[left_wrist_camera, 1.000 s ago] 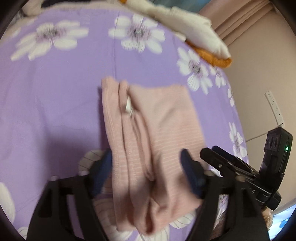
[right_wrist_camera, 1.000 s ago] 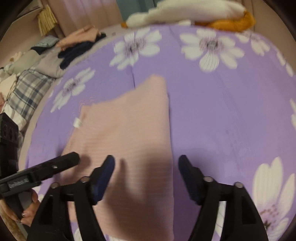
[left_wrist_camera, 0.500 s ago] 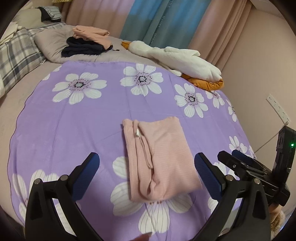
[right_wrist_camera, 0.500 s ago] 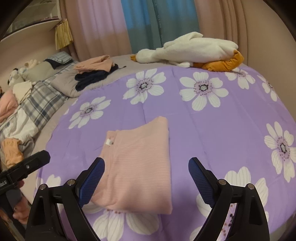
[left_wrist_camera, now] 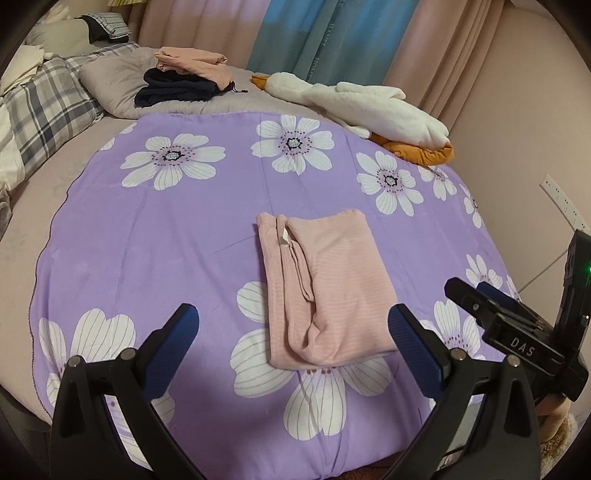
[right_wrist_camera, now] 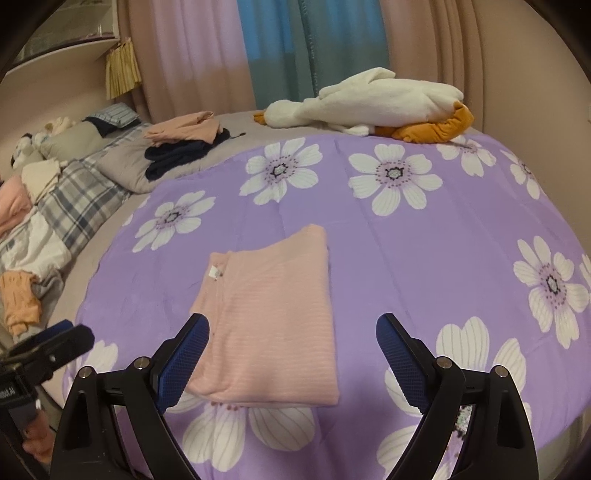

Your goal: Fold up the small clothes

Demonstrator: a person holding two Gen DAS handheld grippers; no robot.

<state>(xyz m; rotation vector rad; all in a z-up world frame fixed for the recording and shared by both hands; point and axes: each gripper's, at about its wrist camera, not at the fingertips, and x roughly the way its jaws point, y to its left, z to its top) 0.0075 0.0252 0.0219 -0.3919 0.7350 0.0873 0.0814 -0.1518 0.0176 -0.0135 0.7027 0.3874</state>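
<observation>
Purple bedspread [left_wrist_camera: 155, 236] printed with white flowers fills the middle of both views, spread over a bed backed by pink and blue curtains [left_wrist_camera: 325, 33]; faint lettering runs down the blue panel, too blurred to read for certain. At the centre of the left wrist view lies the folded pink garment [left_wrist_camera: 325, 280], a neat rectangle with a small white tag [left_wrist_camera: 285, 236] near its upper left corner; nothing on the tag can be read. The left gripper [left_wrist_camera: 293, 332] hangs above the near edge of the garment with its blue pads spread wide and nothing between them. The right gripper [right_wrist_camera: 291, 349] is likewise spread apart and empty over the garment's lower edge; in the left wrist view its black body at lower right bears the letters "DAS". Along the top of the frames lie a white and orange plush goose [left_wrist_camera: 354, 99], a stack of folded pink and navy clothes [left_wrist_camera: 184, 77] and a plaid pillow [left_wrist_camera: 48, 107].
</observation>
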